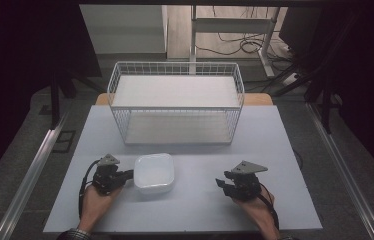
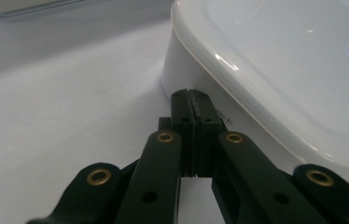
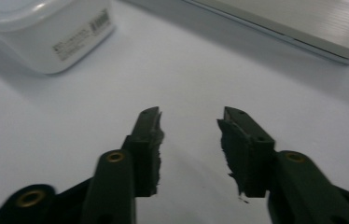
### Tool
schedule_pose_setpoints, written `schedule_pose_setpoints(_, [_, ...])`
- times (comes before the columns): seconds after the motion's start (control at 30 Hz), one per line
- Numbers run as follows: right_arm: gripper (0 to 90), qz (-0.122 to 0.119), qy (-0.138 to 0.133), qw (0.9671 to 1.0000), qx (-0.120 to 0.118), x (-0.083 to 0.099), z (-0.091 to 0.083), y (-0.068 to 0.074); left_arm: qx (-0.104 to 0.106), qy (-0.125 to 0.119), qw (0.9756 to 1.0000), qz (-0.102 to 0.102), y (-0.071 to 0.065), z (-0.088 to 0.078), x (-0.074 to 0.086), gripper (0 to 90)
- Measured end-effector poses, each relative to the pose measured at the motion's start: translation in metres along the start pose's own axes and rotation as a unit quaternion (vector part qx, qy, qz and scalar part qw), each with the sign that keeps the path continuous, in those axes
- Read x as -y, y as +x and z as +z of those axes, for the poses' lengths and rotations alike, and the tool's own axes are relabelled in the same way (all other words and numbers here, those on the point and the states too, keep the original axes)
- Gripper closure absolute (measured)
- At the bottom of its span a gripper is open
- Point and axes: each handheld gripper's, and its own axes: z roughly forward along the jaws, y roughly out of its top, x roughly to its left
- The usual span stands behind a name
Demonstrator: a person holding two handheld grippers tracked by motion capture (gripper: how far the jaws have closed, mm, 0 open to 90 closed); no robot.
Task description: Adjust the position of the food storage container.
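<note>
Near the worktop's (image 1: 195, 210) front edge, left of centre, sat the lidded white plastic container (image 1: 154, 173). The left claw (image 1: 126, 174) was clenched empty against its left wall, probably to push it. The right claw (image 1: 221, 184), half-parted and empty, waited well apart. Behind the container stood the white wire basket (image 1: 175, 102), likely its destination.

Black fingers (image 2: 192, 121), brass rivets, grey three-cornered plates, black cables
</note>
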Motion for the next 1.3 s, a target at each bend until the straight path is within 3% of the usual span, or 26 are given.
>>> schedule_pose_setpoints(0.2, [79.2,-0.014,0.003,0.9996,-0.024,-0.01,0.01,0.004,0.014,0.006,0.9998,0.012,-0.01,0.014,-0.008,90.0])
schedule_pose_setpoints(0.4, [88.9,-0.009,0.008,0.9991,-0.04,-0.018,0.025,0.005,0.032,0.007,0.9993,0.016,-0.018,0.023,-0.013,90.0])
schedule_pose_setpoints(0.67, [89.1,-0.009,0.011,0.9986,-0.051,-0.025,0.04,0.014,0.052,0.017,0.9979,0.033,-0.035,0.036,-0.017,90.0])
schedule_pose_setpoints(0.93, [89.1,-0.01,0.012,0.9982,-0.058,-0.024,0.041,0.017,0.077,0.018,0.9962,0.037,-0.049,0.045,-0.018,90.0])
schedule_pose_setpoints(1.17, [89.0,-0.005,0.015,0.9985,-0.052,-0.024,0.04,0.016,0.078,0.018,0.9961,0.038,-0.05,0.046,-0.018,89.9])
schedule_pose_setpoints(1.3, [84.9,-0.012,0.014,0.9994,-0.031,-0.024,0.036,0.015,0.063,0.01,0.9968,0.049,-0.048,0.041,-0.018,83.8])
